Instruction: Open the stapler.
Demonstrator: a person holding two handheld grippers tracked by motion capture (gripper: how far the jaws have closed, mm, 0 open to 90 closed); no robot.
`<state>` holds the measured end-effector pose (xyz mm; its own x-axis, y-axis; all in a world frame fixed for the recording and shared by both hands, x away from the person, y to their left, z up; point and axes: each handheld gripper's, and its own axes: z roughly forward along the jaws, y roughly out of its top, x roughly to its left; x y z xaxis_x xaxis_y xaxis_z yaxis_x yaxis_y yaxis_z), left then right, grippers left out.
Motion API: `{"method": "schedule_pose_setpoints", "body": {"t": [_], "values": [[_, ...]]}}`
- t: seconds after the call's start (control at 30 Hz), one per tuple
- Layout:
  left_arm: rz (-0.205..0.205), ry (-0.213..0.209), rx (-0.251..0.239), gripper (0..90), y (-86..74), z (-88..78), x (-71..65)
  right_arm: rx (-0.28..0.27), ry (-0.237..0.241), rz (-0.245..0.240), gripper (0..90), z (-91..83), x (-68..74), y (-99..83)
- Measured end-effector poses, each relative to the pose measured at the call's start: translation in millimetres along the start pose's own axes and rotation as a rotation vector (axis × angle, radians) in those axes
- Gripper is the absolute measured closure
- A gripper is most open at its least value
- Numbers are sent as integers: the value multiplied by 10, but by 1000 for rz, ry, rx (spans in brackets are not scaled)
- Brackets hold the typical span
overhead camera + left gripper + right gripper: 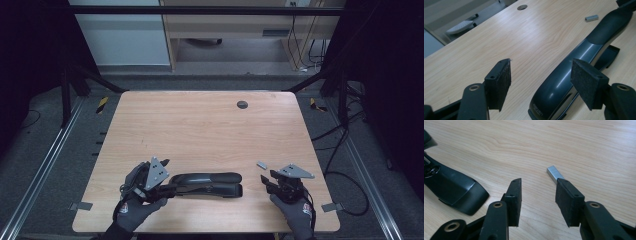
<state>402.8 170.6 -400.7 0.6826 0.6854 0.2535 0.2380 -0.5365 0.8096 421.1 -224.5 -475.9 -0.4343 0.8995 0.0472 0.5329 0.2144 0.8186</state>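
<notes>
Your left gripper (pixel 165 172) is released, jaws apart and clamping nothing. The black stapler (pixel 207 184) lies flat on the table (pixel 200 125) just ahead of it, rear end beside the far jaw in the left gripper view; the pads (pixel 501 82) do not press on it.

Your right gripper (pixel 267 181) is also released and empty. The stapler's nose lies well off to one side of its jaws. The strip of staples (pixel 554 173) lies on the wood just beyond one fingertip, apparently untouched.

Likely faults from here:
- Closing the right jaws on the strip at a slant — the strip is thin and lies flat, so a pad may skid it across the wood or snap it.
- Closing the left jaws on the rounded, glossy rear of the stapler — the grip may slip and the body may swing toward the strip.
- Lifting the stapler arm without steadying the base, so that the whole tool tips.

Containers: the stapler's magazine is the sole one here. Whether it holds staples cannot be told.
</notes>
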Motion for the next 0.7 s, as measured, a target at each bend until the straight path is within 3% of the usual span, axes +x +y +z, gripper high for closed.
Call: {"method": "schedule_pose_setpoints", "body": {"t": [0.17,0.7], "values": [[45,-18,-6,304,47,-8,-72,2,-3,7,567,-22,-43,-9],[112,-58,0,281,129,-14,-248,-3,9,-13,584,-41,5,-25]]}}
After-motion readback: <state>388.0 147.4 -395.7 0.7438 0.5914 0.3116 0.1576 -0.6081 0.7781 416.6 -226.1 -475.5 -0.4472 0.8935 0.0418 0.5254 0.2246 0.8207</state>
